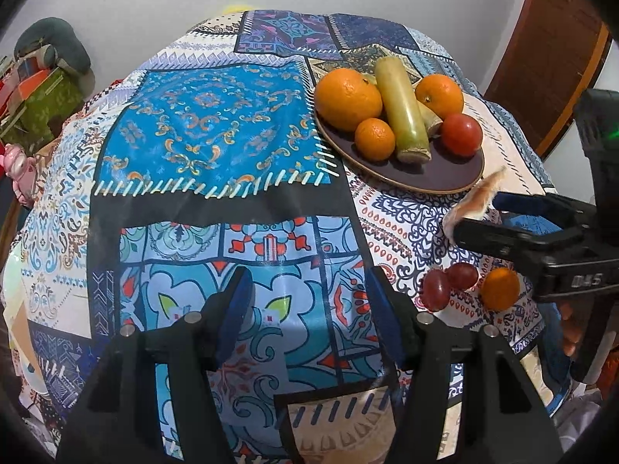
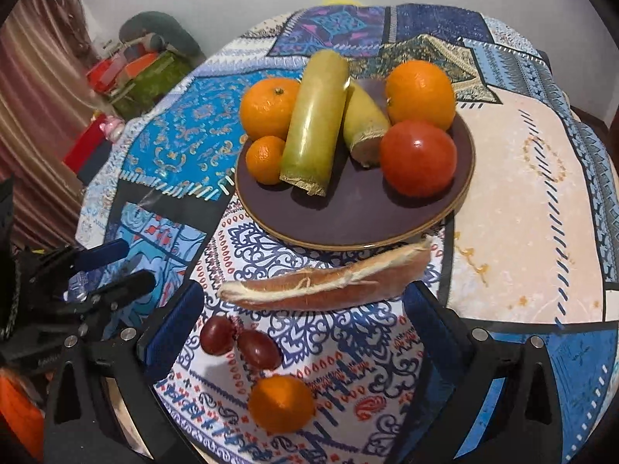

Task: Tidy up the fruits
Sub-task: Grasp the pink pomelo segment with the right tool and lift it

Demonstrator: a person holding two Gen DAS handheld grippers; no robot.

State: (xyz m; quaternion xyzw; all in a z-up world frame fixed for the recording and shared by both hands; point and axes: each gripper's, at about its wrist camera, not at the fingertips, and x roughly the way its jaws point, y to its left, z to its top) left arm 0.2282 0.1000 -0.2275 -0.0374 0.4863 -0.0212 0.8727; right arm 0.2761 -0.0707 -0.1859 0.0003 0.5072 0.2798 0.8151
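Note:
A dark plate (image 2: pixel 348 216) (image 1: pixel 456 172) holds two oranges, a small mandarin, two green-yellow cane pieces (image 2: pixel 315 120) and a red tomato (image 2: pixel 417 158). My right gripper (image 2: pixel 305 309) (image 1: pixel 470 212) is shut on a thin orange-pink fruit slice (image 2: pixel 329 284) (image 1: pixel 477 197), held between its fingertips just in front of the plate. Below it on the cloth lie two red grapes (image 2: pixel 241 342) (image 1: pixel 448 282) and a small mandarin (image 2: pixel 280 402) (image 1: pixel 499 288). My left gripper (image 1: pixel 305 301) (image 2: pixel 123 266) is open and empty over the cloth, left of the grapes.
The round table carries a patterned blue patchwork cloth (image 1: pixel 209 123). Cluttered boxes and cushions (image 1: pixel 42 89) stand beyond its left edge. A wooden door (image 1: pixel 549 58) is at the back right. The table edge curves close on the near side.

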